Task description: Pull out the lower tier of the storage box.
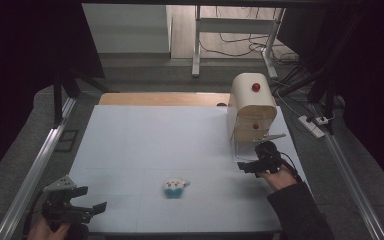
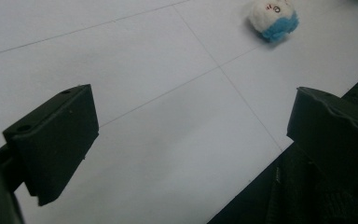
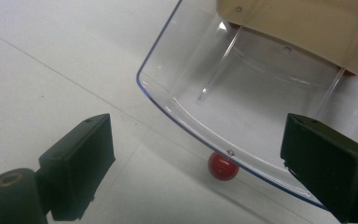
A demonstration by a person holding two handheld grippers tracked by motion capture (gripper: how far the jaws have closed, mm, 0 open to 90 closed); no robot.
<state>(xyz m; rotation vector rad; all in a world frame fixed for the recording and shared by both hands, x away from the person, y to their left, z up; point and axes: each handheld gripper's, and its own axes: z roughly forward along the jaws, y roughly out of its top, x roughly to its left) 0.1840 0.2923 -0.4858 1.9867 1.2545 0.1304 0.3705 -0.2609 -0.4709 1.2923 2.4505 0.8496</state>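
Left gripper (image 1: 87, 200): at the near left corner of the table (image 1: 145, 135), jaws wide apart and holding nothing, aimed across the sheet toward the toy; it looks parked while the other hand works.

Plush toy (image 1: 175, 187): small, white and blue, lying on the near middle of the table, apart from both grippers; seen ahead of the left jaws too (image 2: 273, 18).

Right gripper (image 1: 252, 162): near right, just before the cabinet, jaws wide with nothing pressed between them. They stand to either side of the red knob (image 3: 223, 166) on the front of the clear drawer (image 3: 242, 100), which is pulled out and empty, probably opened to take the toy.

Cabinet (image 1: 250, 107): pale wood, rounded top, a second red knob higher up, at the far right of the table.

Surface: pale sheet with faint grid lines; a wooden strip at the far edge.

Room: dim, grey floor, metal rails at both sides, frame legs, cables and a power strip (image 1: 312, 125) beyond.
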